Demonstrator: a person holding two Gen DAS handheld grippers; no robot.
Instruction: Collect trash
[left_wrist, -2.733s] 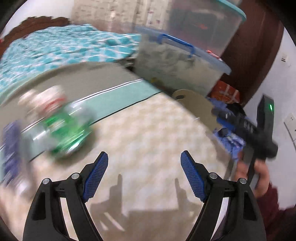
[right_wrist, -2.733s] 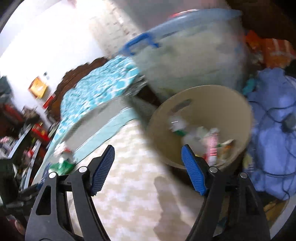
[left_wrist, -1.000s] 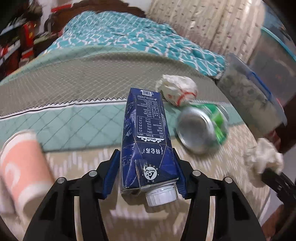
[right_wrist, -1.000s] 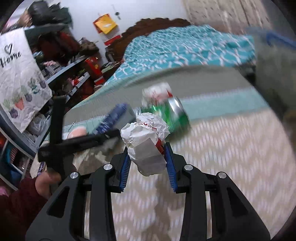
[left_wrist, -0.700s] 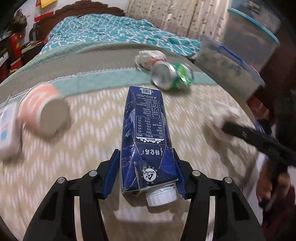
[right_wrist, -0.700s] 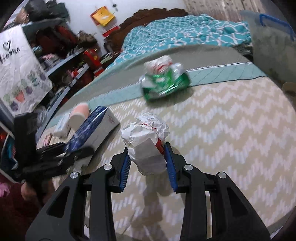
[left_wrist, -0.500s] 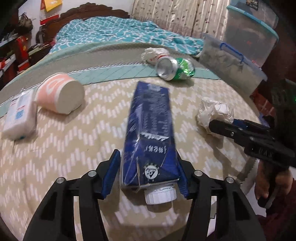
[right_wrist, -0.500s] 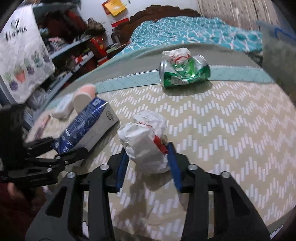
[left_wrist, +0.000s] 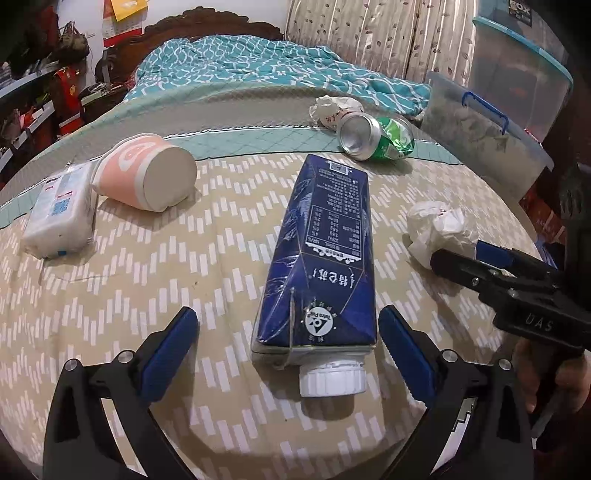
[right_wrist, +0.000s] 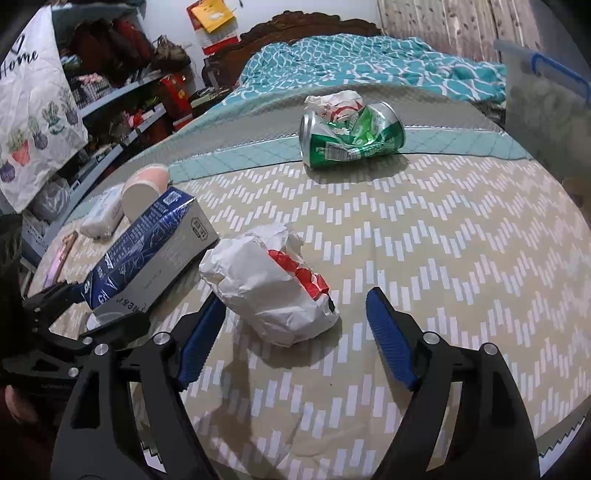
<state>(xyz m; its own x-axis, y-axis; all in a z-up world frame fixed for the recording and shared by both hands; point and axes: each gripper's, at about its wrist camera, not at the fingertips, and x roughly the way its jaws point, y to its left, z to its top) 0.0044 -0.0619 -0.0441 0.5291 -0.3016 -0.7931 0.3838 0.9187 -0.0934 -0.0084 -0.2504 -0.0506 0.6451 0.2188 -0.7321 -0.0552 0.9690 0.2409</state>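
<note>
both grippers spread wide, gripping nothing: left gripper (left_wrist: 288, 345) straddles a blue carton (left_wrist: 323, 254), right gripper (right_wrist: 295, 332) straddles crumpled paper (right_wrist: 271, 290) on the mattress (right_wrist: 443, 258).

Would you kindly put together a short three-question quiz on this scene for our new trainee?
1. True or false: the left tool is shut on the blue carton.
2. What lies between the fingers of the right tool: (a) green can, (b) crumpled paper ball, (c) pink cup?
3. Name the item touching the green can on its far side.

Key: 1. False, it is open. 2. b, the crumpled paper ball. 3. Another crumpled wrapper.
</note>
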